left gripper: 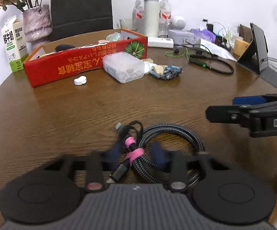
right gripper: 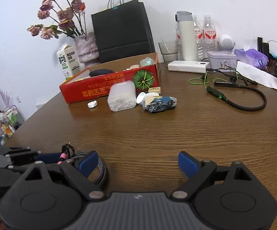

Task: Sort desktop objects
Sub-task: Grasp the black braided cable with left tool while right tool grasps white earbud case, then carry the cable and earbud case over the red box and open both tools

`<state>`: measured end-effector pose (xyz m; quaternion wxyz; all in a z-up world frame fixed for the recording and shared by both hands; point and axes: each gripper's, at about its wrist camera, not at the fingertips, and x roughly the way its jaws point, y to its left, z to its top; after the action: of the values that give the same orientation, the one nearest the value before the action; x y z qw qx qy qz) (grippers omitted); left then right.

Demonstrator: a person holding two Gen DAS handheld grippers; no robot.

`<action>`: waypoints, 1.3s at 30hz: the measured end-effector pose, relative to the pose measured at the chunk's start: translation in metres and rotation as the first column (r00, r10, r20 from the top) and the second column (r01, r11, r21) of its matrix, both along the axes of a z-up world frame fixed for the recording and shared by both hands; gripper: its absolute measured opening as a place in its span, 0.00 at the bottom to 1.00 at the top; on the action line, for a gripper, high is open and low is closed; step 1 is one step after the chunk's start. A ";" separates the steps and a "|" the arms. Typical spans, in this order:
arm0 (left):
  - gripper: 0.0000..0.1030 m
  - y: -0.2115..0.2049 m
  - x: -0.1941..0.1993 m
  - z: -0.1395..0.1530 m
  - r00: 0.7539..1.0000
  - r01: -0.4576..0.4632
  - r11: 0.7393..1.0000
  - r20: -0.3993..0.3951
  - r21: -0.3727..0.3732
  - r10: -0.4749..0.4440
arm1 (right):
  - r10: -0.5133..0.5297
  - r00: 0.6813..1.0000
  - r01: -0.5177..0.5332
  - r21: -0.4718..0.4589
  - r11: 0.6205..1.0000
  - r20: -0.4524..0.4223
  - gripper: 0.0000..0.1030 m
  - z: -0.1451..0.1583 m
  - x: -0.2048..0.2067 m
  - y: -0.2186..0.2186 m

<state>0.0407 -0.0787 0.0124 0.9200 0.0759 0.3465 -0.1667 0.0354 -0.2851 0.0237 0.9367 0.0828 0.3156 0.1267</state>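
Observation:
A coiled braided cable [left gripper: 169, 140] bound with a pink tie [left gripper: 133, 152] lies on the brown table [left gripper: 157, 99]. My left gripper [left gripper: 137, 153] straddles the tied part, its blue pads on either side; whether they press it I cannot tell. The cable also shows in the right wrist view [right gripper: 100, 172]. My right gripper [right gripper: 138, 163] is open and empty, low over the table just right of the cable; it shows at the right edge of the left wrist view [left gripper: 234, 105]. A red cardboard box [left gripper: 84, 63] holding small items sits at the back left.
In front of the box lie a clear plastic container [left gripper: 124, 67], a white cap [left gripper: 80, 80], white lids [right gripper: 144, 97] and a blue wrapper [left gripper: 169, 71]. A neckband headset [left gripper: 213, 63], power bank [left gripper: 160, 42], bottles [left gripper: 151, 13], milk carton [left gripper: 15, 46], vase [left gripper: 37, 23] and tablet [left gripper: 259, 48] crowd the back.

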 end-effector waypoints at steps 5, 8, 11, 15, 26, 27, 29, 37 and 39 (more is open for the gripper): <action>0.21 0.029 0.010 0.003 0.992 -0.125 0.986 -0.018 -0.111 0.124 | 0.019 1.000 -0.019 0.001 1.000 0.014 0.87 0.003 0.009 0.010; 0.20 0.059 0.020 0.007 0.974 -0.224 0.961 -0.018 -0.165 0.224 | 0.053 0.998 -0.053 -0.012 0.999 0.027 0.87 0.006 0.019 0.022; 0.20 0.085 0.034 0.010 0.950 -0.309 0.938 -0.009 -0.158 0.312 | 0.091 0.995 -0.090 -0.039 0.995 0.040 0.86 0.007 0.033 0.044; 0.20 0.119 0.052 0.010 0.914 -0.402 0.900 -0.012 -0.169 0.406 | 0.163 0.984 -0.158 -0.072 0.985 0.066 0.76 0.008 0.059 0.083; 0.20 0.166 0.104 0.015 0.846 -0.524 0.827 -0.010 -0.205 0.534 | 0.262 0.965 -0.259 -0.167 0.951 -0.006 0.53 -0.006 0.187 0.181; 0.20 0.166 0.109 0.016 0.844 -0.527 0.825 -0.010 -0.203 0.537 | 0.253 0.967 -0.252 -0.184 0.950 -0.021 0.52 -0.009 0.194 0.186; 0.20 0.165 0.117 0.015 0.843 -0.529 0.824 -0.013 -0.203 0.538 | 0.256 0.966 -0.256 -0.217 0.942 -0.032 0.43 -0.014 0.204 0.195; 0.20 0.149 0.112 0.018 0.860 -0.504 0.843 -0.013 -0.188 0.511 | 0.208 0.978 -0.208 -0.142 0.968 -0.012 0.25 -0.012 0.190 0.179; 0.20 0.139 0.104 0.020 0.877 -0.474 0.860 -0.017 -0.189 0.480 | 0.194 0.981 -0.192 -0.115 0.975 0.008 0.25 -0.004 0.173 0.165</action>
<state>0.1449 0.0602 0.0328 0.9408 -0.0963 0.3230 0.0352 0.2089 -0.1200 0.0200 0.9262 -0.0026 0.3198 0.1997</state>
